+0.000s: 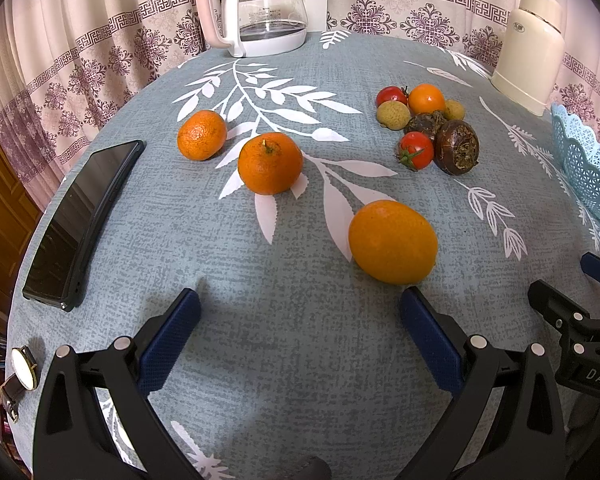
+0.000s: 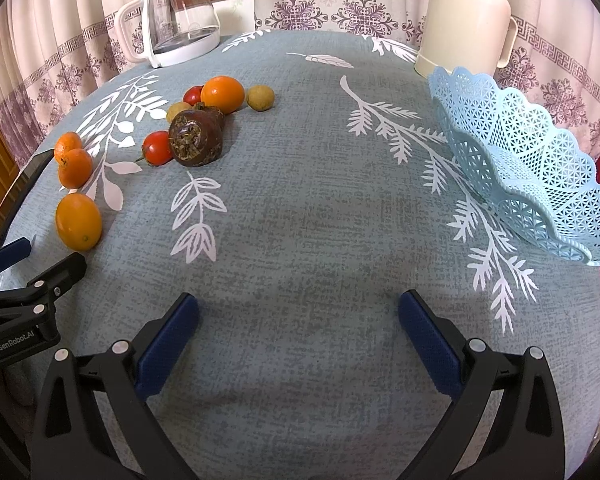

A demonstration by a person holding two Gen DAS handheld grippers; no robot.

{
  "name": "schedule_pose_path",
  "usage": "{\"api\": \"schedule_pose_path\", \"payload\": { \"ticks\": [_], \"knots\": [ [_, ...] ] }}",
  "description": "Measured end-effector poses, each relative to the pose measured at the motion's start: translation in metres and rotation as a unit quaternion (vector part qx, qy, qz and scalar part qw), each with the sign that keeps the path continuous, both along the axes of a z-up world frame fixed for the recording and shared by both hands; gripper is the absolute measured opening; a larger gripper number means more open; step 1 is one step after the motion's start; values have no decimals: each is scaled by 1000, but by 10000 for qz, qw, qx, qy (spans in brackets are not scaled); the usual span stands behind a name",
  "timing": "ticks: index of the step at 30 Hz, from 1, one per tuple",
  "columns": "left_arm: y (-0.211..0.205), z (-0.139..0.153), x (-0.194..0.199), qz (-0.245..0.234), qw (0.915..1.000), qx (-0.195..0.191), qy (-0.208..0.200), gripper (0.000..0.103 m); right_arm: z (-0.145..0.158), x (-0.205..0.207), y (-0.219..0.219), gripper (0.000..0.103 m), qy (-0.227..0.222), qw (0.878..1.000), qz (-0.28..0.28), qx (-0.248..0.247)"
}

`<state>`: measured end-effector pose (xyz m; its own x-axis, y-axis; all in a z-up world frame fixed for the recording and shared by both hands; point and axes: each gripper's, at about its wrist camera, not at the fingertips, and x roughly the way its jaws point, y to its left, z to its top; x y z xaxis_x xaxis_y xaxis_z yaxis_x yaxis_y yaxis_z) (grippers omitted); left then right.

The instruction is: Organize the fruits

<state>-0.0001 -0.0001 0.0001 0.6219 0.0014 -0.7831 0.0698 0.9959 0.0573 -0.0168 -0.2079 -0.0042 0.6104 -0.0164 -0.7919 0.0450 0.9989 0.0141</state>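
A smooth orange [image 1: 393, 241] lies just ahead of my left gripper [image 1: 300, 304], which is open and empty above the cloth. Two mandarins [image 1: 270, 163] [image 1: 201, 135] sit farther back on the left. A cluster of cherry tomatoes [image 1: 417, 150], water chestnuts [image 1: 457, 147], longans [image 1: 391, 114] and a small orange [image 1: 426, 98] lies at the back right. My right gripper [image 2: 299, 304] is open and empty over bare cloth. A pale blue lattice basket [image 2: 540, 168] stands to its right, and the fruit cluster [image 2: 198, 136] lies far left of it.
A black phone [image 1: 82, 220] lies at the left table edge, a wristwatch [image 1: 22, 372] near it. A glass kettle [image 1: 256, 8] and a cream flask [image 1: 530, 44] stand at the back. Curtains hang behind the round table [image 2: 320, 220].
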Motion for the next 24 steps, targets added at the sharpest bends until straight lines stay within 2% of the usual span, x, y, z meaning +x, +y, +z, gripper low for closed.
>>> {"api": "schedule_pose_path", "payload": {
  "ticks": [24],
  "knots": [
    [-3, 0, 0, 8, 10000, -14, 13, 101, 2, 0, 0, 98, 25, 10000, 65, 34]
  ]
}}
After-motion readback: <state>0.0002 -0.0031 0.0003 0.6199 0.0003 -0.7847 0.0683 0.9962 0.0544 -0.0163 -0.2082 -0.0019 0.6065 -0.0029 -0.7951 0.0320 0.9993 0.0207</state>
